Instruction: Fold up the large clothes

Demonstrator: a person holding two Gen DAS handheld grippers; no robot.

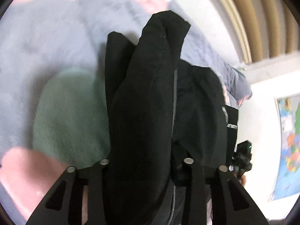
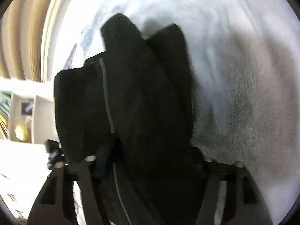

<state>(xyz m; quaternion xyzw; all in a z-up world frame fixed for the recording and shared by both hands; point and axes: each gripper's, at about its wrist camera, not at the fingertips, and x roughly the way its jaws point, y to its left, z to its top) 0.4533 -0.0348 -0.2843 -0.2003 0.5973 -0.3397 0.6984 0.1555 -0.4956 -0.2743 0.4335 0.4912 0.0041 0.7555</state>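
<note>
Both claws grip the black garment (image 1: pixel 142 101): left gripper (image 1: pixel 146 164) pinches a thick bunched fold between its jaws, right gripper (image 2: pixel 148 161) clamps another bunch. Beyond them the cloth hangs over a fuzzy pastel blanket (image 1: pixel 56 60), with tan curtains (image 1: pixel 262 18) farthest back.

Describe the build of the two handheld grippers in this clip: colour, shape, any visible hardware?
Both the left gripper and right gripper are matte black, with flat angular finger arms pierced by slot-shaped cutouts and round silver pivot pins. The left view also shows the right gripper's small black box with a green light.
</note>
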